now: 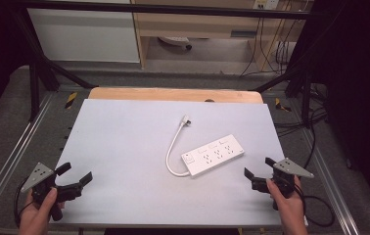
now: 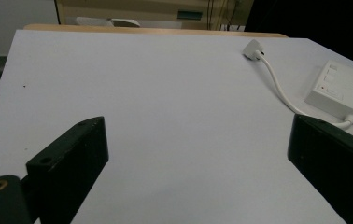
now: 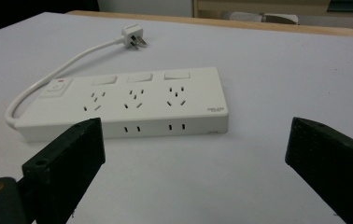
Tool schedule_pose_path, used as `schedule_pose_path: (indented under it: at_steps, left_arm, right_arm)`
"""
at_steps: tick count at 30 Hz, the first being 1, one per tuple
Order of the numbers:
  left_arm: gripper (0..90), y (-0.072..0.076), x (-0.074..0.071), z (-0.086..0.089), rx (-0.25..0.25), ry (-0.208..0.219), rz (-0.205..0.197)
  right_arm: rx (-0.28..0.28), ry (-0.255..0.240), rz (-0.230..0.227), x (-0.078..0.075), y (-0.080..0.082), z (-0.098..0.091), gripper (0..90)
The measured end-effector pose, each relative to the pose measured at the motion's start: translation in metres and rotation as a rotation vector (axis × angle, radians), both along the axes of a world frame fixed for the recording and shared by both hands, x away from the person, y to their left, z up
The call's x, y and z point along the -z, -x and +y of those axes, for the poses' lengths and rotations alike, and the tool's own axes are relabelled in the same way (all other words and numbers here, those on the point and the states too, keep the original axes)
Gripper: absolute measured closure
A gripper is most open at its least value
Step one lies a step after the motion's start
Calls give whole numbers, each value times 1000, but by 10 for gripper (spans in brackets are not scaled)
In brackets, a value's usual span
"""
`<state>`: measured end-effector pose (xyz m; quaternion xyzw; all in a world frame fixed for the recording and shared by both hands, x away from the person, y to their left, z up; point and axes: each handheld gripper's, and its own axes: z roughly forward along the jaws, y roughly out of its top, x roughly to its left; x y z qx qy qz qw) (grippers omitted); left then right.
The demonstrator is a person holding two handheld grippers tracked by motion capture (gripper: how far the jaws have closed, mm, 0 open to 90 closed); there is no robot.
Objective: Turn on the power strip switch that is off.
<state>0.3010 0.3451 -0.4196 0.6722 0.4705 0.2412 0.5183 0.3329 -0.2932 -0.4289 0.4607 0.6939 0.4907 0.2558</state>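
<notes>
We held both grippers low, jaws spread wide and empty. The white power strip lay flat just ahead of our right gripper, ready for approach; our left gripper waited well apart from it.

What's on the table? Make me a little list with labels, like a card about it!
Table: white board over a wooden top
Main thing: white power strip, lying flat, right of the middle
Its sockets: three sets on top, with a switch above each
Its cord: short white cord curving from the strip's left end
Its plug: white plug lying on the board, plugged into nothing
Left gripper: open, holding nothing, at the near left corner
Right gripper: open, holding nothing, just right of the power strip
</notes>
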Motion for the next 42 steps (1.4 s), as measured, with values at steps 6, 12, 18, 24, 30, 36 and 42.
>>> schedule_pose_path:
  at_steps: [6, 12, 18, 24, 30, 36, 42]
  left_arm:
    - [54, -1, 0, -2, 8, -2, 1]
    - [54, 0, 1, -1, 10, 3, 9]
    - [52, -2, 1, -5, 29, -6, 10]
    - [52, -1, 2, -3, 29, -12, 11]
    - [52, -1, 2, -4, 32, -15, 15]
    - [52, -2, 3, -4, 36, -28, 22]
    - [52, -2, 4, -4, 40, -26, 23]
  right_arm:
    - [8, -19, -26, -7, 2, 0, 33]
    - [22, -28, -34, -11, 1, 1, 27]
    - [23, -21, -51, -16, 0, 5, 28]
    - [19, -28, -56, -20, -2, 7, 25]
    - [20, -23, -57, -27, -6, 10, 20]
    - [21, -12, -53, -32, -10, 12, 20]
    - [22, -19, -57, -36, -17, 16, 24]
